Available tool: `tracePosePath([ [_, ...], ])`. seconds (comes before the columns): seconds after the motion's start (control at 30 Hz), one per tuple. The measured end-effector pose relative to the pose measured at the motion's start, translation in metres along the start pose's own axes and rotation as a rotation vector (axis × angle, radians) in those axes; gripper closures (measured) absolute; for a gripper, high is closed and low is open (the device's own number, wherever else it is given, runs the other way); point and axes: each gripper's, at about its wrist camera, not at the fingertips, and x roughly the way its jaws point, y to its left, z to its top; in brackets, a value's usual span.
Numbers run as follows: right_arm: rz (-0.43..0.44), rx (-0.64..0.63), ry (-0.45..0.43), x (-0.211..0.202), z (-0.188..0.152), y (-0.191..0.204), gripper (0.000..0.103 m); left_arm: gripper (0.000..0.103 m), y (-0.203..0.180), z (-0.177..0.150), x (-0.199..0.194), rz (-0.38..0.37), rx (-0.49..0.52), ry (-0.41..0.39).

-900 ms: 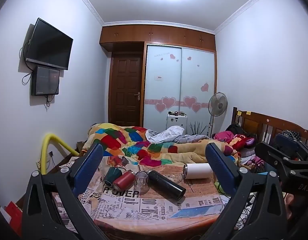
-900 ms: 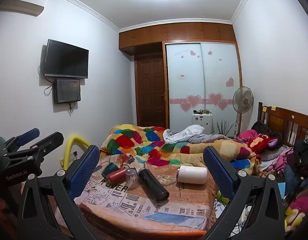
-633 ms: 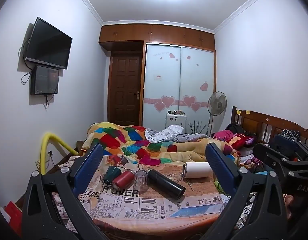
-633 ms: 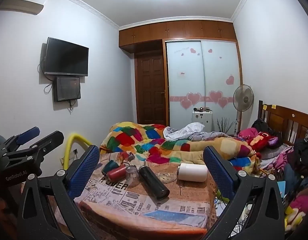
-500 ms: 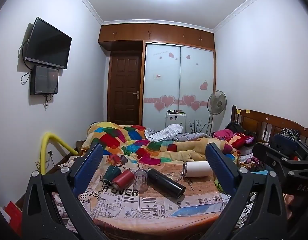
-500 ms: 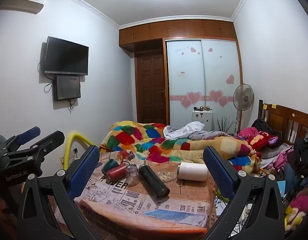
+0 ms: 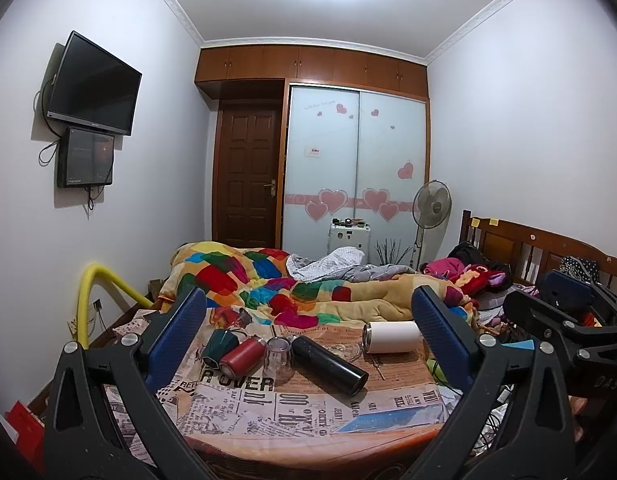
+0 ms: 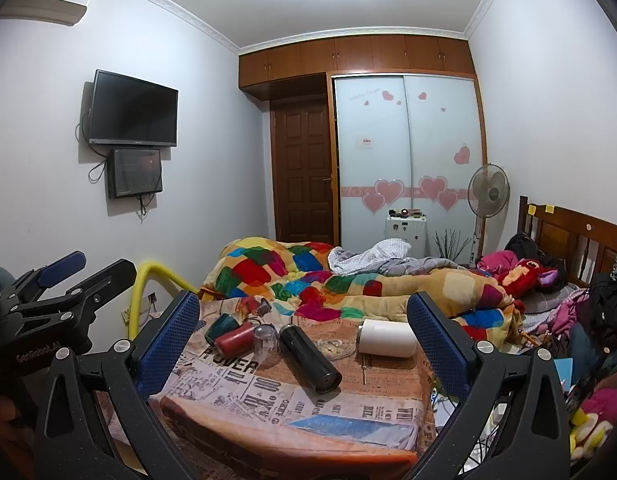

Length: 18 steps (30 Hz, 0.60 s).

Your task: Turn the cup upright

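On the newspaper-print desk (image 7: 244,412), left to right, a green cup (image 7: 219,342) and a red cup (image 7: 241,357) lie on their sides, a clear glass (image 7: 277,358) stands mouth-down, then a black flask (image 7: 328,364) and a white cup (image 7: 392,337) lie toppled. The left claw (image 7: 308,340) and right claw (image 8: 304,340) both gape wide, empty, with the cups toward twelve o'clock.

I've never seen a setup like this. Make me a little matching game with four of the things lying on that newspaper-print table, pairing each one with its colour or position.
Things:
1. black flask
2. white tumbler
3. clear glass
4. red cup

Descriptions:
A. standing mouth-down
B. lying farthest right
C. lying beside the green cup
D. lying diagonally mid-table

Pairs: 1-D, 2-B, 3-A, 4-C
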Motion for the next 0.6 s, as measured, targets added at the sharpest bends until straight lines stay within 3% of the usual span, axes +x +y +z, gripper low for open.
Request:
tracePosePath([
  [0.6,0.002,0.000,0.005,0.0011,0.0010,0.0003,0.000,0.000,0.0027,-0.0015,0.0041,0.000,0.003,0.002],
])
